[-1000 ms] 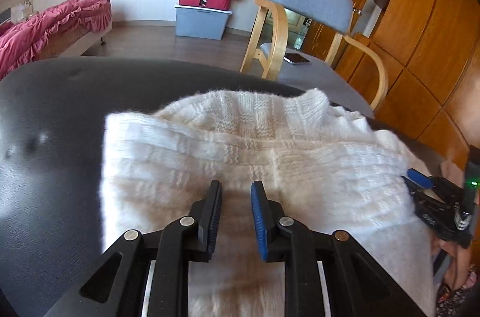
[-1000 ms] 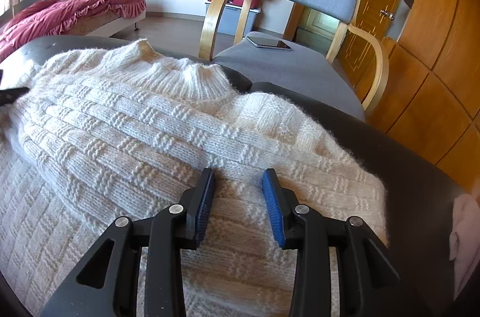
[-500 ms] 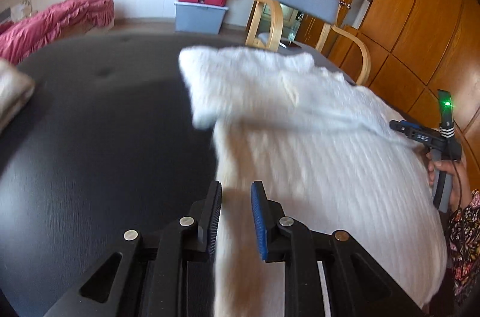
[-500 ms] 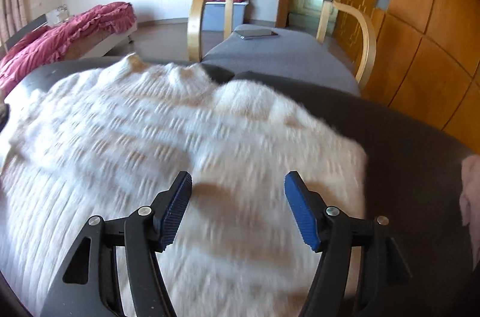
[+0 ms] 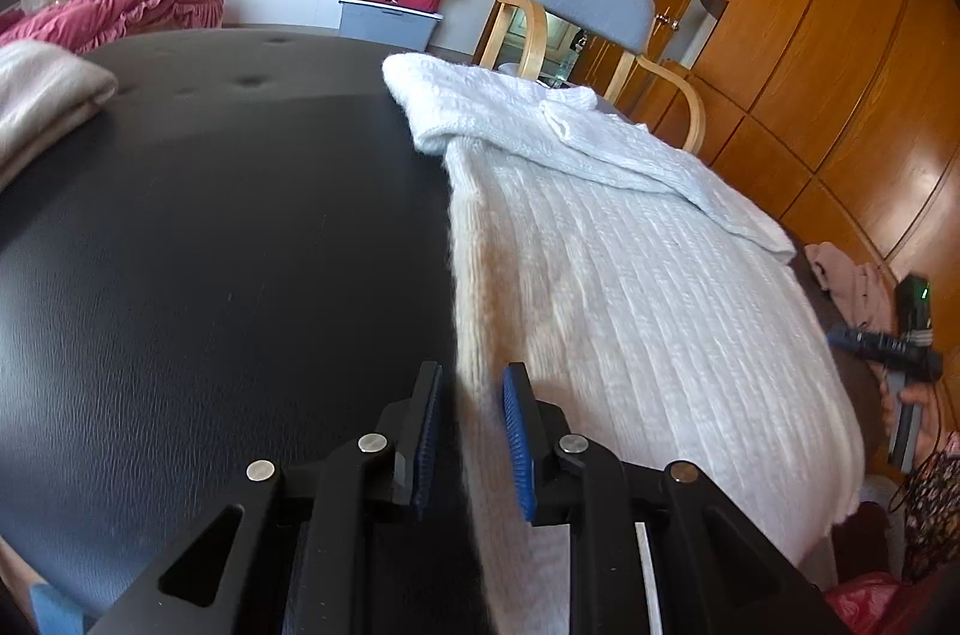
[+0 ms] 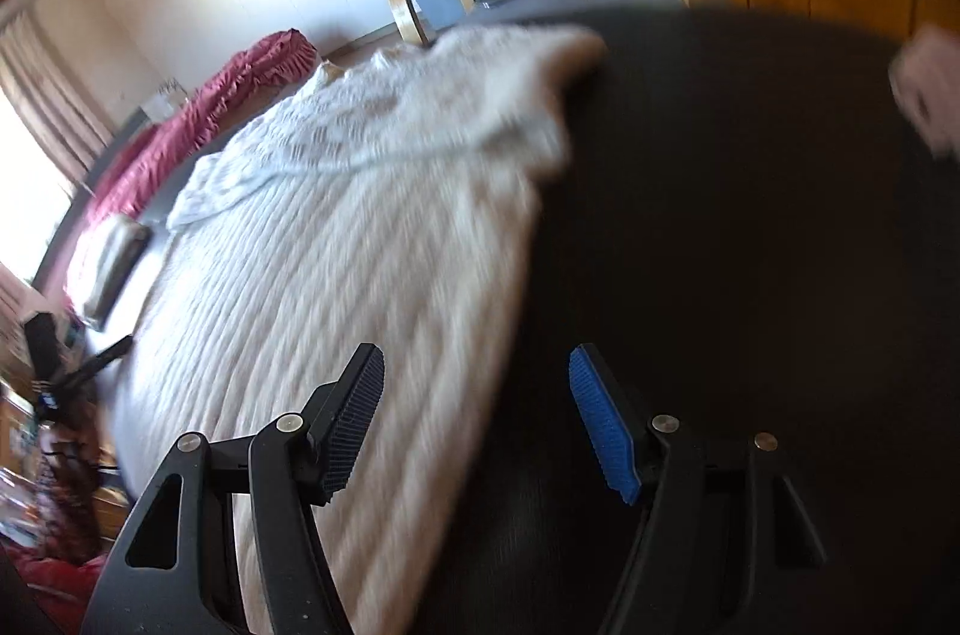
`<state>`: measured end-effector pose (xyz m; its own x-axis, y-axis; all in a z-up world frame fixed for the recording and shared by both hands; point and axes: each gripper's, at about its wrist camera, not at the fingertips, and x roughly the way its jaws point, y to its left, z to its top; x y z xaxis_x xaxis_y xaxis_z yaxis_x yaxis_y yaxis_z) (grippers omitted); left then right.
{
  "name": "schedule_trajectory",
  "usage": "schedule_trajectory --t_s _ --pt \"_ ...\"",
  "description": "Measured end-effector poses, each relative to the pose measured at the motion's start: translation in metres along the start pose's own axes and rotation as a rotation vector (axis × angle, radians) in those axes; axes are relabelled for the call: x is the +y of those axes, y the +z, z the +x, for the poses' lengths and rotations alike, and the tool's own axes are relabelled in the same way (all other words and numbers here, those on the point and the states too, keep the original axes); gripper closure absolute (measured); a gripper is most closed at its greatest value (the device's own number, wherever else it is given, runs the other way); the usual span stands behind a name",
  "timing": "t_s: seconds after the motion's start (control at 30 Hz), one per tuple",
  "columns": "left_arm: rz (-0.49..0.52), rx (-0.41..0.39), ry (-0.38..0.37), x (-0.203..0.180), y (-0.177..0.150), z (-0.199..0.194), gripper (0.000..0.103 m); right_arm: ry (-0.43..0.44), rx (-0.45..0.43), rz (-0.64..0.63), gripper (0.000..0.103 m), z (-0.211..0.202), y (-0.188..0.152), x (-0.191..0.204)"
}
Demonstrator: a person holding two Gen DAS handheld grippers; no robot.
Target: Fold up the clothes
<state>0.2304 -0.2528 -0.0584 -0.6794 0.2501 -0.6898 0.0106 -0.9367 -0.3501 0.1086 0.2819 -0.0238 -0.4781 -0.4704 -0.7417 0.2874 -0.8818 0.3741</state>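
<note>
- One cream knit sweater (image 5: 630, 275) lies spread on the black leather surface (image 5: 210, 245).
- Left gripper (image 5: 468, 431) pinches the sweater's left edge.
- Right gripper (image 6: 477, 425) hangs spread wide over its right edge, holding nothing.
- Folded beige garment (image 5: 36, 95) rests at far left.

Sweater (image 5: 630, 275) on surface (image 5: 210, 245), right half. Folded cloth (image 5: 42, 101) at far left edge. Small garment (image 5: 852, 281) right of sweater. Chair (image 5: 576, 11) behind surface.
</note>
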Motion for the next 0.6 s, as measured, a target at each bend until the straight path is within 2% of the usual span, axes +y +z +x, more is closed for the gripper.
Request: schedule_trajectory --t_s 0.1,0.33,0.6 --pt "-0.021 -0.003 -0.027 0.002 -0.006 -0.004 0.083 0.058 0.005 0.065 0.035 -0.018 -0.023 -0.014" --pt "-0.103 0.015 -0.144 0.008 -0.016 -0.010 0.080 0.201 0.031 0.097 0.035 -0.026 -0.046 -0.006" --pt "-0.182 0.053 -0.282 0.017 -0.032 -0.016 0.080 0.355 0.077 0.144 0.044 -0.026 -0.070 0.001"
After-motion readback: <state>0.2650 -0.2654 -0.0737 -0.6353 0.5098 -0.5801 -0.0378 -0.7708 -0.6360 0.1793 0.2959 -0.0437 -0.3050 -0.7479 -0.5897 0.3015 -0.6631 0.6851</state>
